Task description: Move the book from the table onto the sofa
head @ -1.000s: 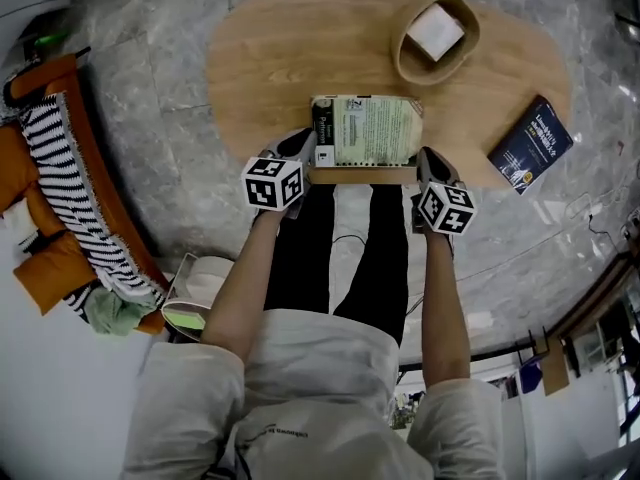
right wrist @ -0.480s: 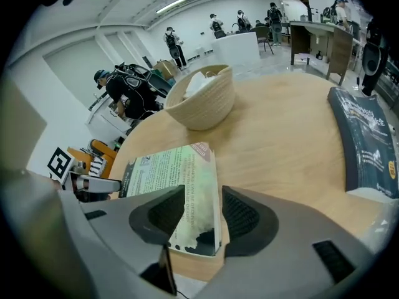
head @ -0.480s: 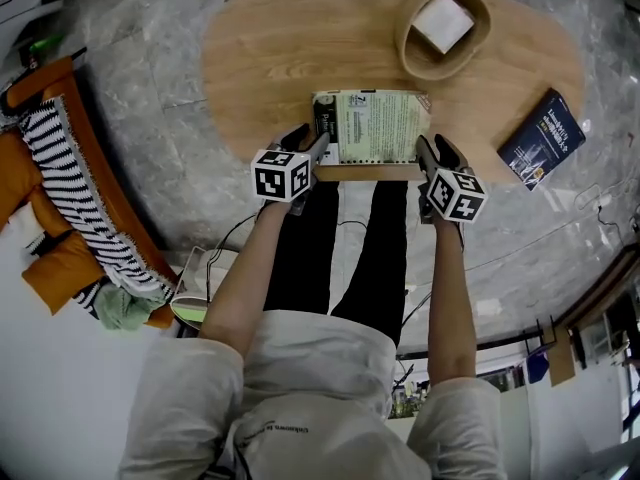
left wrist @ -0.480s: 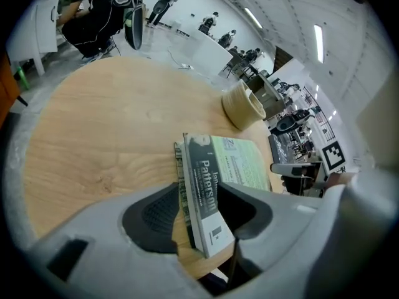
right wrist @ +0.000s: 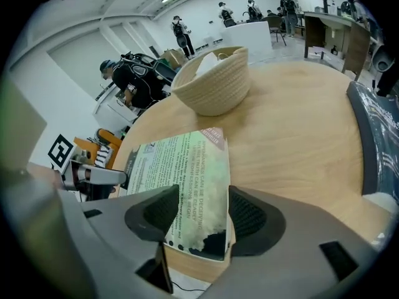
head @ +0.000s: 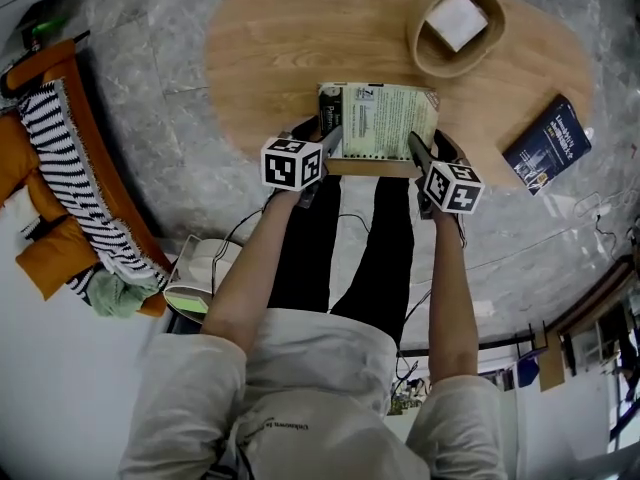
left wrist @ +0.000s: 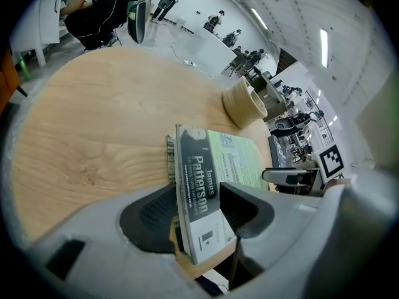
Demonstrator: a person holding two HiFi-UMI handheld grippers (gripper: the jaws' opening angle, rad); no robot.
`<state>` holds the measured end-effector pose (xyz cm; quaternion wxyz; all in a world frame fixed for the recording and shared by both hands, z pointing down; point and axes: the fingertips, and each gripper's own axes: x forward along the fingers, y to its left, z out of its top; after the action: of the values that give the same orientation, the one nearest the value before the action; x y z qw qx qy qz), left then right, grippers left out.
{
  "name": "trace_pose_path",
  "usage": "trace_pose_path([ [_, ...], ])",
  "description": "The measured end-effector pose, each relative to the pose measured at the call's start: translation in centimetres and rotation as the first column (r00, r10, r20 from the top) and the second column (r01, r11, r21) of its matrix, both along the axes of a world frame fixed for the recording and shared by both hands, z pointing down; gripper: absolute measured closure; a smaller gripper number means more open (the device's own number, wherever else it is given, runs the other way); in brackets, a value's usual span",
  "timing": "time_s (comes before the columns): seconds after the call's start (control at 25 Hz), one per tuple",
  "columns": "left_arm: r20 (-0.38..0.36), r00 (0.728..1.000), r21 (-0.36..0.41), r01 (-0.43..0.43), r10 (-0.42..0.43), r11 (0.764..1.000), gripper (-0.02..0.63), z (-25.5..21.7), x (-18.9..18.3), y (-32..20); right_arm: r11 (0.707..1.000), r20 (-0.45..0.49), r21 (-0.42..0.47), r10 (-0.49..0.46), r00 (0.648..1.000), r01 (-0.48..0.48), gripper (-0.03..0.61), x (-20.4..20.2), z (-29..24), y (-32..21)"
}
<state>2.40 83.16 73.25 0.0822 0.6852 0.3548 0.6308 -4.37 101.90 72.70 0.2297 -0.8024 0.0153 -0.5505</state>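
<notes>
A green-and-black paperback book [head: 380,120] lies flat at the near edge of the oval wooden table [head: 270,48]. My left gripper [head: 325,150] sits at the book's near-left corner. In the left gripper view the black spine [left wrist: 198,189] stands between the jaws of that gripper [left wrist: 196,213]; the jaws have just been opening and do not press on it. My right gripper [head: 420,153] sits at the near-right corner. There the cover's corner [right wrist: 199,185] lies between the right gripper's [right wrist: 199,213] jaws, which have also just been opening and stand off it.
A woven basket [head: 457,28] holding a white item stands at the table's far right. A dark blue book [head: 548,146] lies at the table's right end. The orange sofa [head: 45,258] with a striped throw [head: 60,168] is at the left, over marble floor.
Both grippers have moved forward and down from the table's edge onto the book's near corners, and their jaws have gone from shut to wide open. The book has not moved.
</notes>
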Motion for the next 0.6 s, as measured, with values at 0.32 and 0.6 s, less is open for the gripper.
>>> trace_pose_path([
  [0.32,-0.014,1.000,0.073,0.022,-0.021,0.997,0.404,0.44,-0.39,0.51,1.000,0.004,0.001,-0.019,1.000,0.019,0.367,0.04,0.52,-0.08],
  [0.6,-0.042,0.997,0.090,0.063,-0.060,0.994,0.405,-0.07,-0.59,0.30,0.999,-0.075,0.013,-0.040,0.996,0.042,0.365,0.27,0.37,-0.03],
])
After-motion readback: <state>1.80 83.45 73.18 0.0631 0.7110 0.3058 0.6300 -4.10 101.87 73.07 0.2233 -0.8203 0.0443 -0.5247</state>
